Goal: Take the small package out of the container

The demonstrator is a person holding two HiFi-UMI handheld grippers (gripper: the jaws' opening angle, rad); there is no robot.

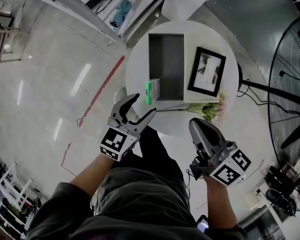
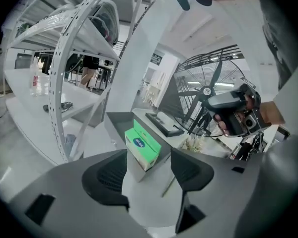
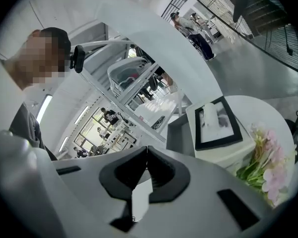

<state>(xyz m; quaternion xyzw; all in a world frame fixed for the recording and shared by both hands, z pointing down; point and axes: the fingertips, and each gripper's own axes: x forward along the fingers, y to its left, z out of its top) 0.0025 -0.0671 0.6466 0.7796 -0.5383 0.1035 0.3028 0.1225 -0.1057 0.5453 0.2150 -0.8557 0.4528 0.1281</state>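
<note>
The small green package (image 1: 150,90) stands upright on the round white table (image 1: 140,64), just outside the front left corner of the grey open container (image 1: 166,64). My left gripper (image 1: 145,105) is open right in front of it. In the left gripper view the package (image 2: 144,147) sits just beyond and between the spread jaws, with neither pad touching it, and the container (image 2: 118,121) lies behind it. My right gripper (image 1: 194,124) hangs shut off the table's near edge. Its jaws meet with nothing between them in the right gripper view (image 3: 147,150).
A white box with a black-framed top (image 1: 207,71) sits to the right of the container, with pink flowers (image 1: 211,111) at the table's front edge. A large fan (image 1: 290,84) stands to the right. A metal shelf rack (image 1: 97,6) stands at the far left.
</note>
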